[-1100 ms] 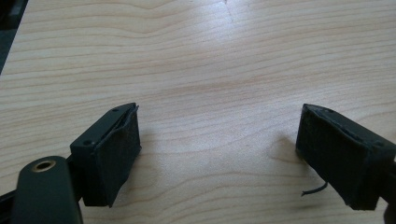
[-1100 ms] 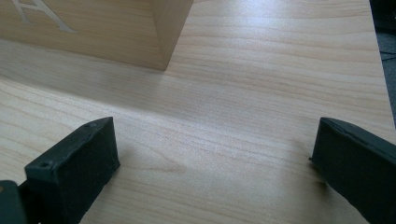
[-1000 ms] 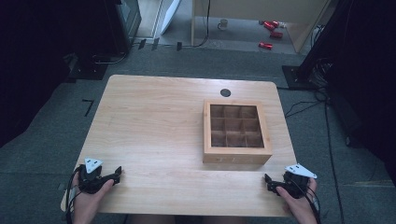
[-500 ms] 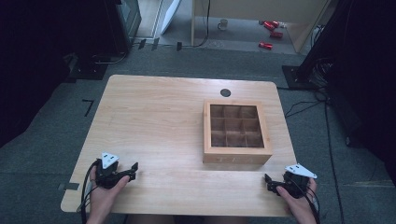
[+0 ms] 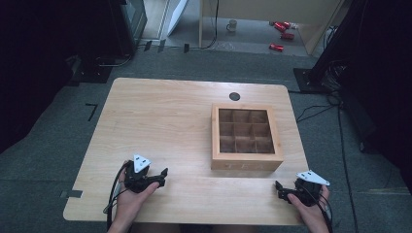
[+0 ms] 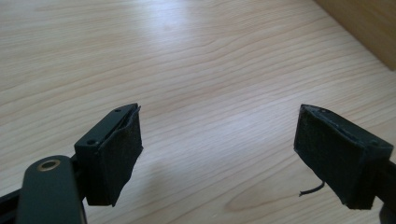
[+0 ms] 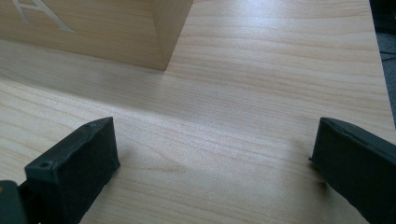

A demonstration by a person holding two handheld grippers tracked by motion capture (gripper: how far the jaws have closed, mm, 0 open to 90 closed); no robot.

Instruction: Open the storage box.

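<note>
A wooden tea box with several square compartments stands lidless on the right half of the table; its compartments look dark. My left gripper rests near the front edge, left of the box, jaws open and pointing right. The left gripper view has its pads wide apart over bare wood, with the box's corner far off. My right gripper sits at the front right corner, open, just in front of the box. Its own view shows the lettered box front close ahead.
The light wooden table has a round black grommet behind the box. Its right edge runs close beside the right gripper. On the floor beyond the table lie cables, red cans and a mug.
My left gripper has slid right along the front edge, from the table's left corner towards the box. The right gripper and the box have stayed put.
</note>
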